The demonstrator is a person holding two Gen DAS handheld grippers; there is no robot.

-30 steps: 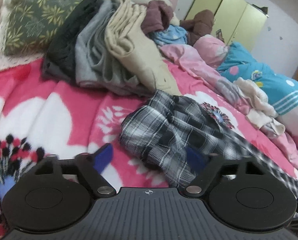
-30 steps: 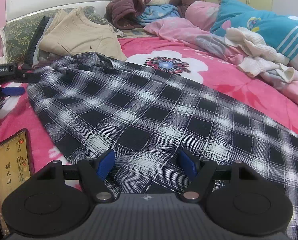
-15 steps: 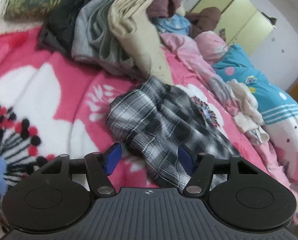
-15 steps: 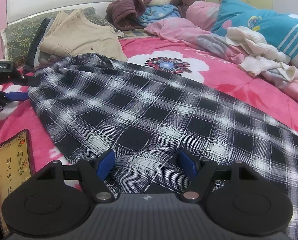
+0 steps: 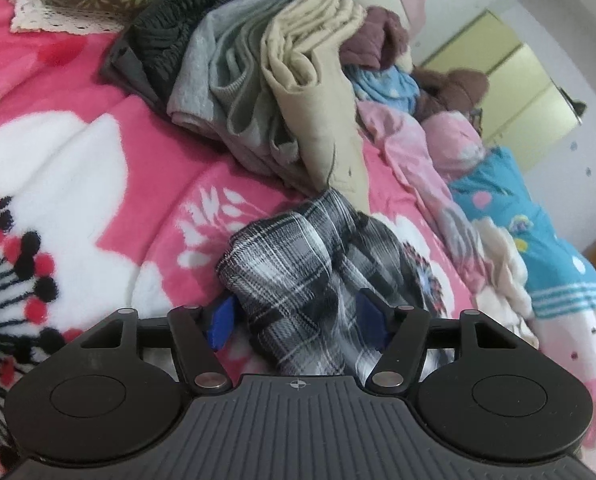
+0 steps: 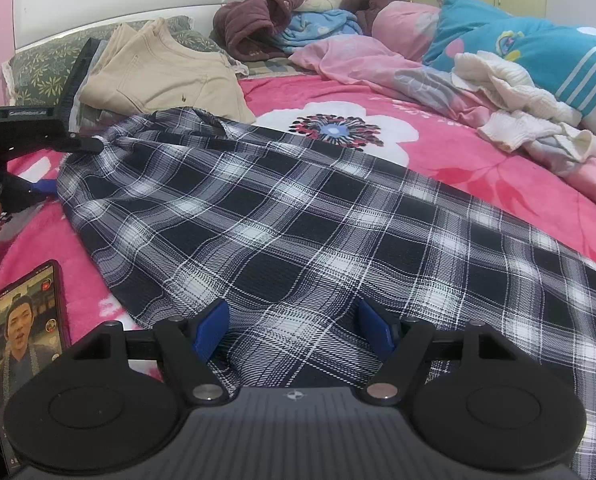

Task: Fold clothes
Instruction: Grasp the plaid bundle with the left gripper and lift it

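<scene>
Nearest us, right claw [image 6: 293,330]: pads spread wide, plaid garment [image 6: 298,216] passing under and between them, nothing pinched. We judge it is set at the near edge so that edge can be taken up for a fold.

Left claw [image 5: 296,316]: also wide apart, a bunched end of the same plaid cloth between the pads, not clamped as far as we can see. In the right view it sits at the garment's far-left corner [image 6: 78,146], so both claws bracket one side of the cloth, prob. to lift it evenly.

Garment lies spread along the pink floral bed cover [image 6: 478,176], mostly flat, rumpled at the left end. Whether it is at full spread or already halved, we cannot tell.

Phone [image 6: 28,344], screen lit, lies on the bed just beside the cloth's near-left edge, clear of the work area.

Further back: stack of folded items, beige on top [image 6: 162,76], resting against the pillow [image 6: 38,68], approx. where finished pieces would go. Beyond, a loose heap of clothes [image 6: 266,16] near the headboard.
</scene>
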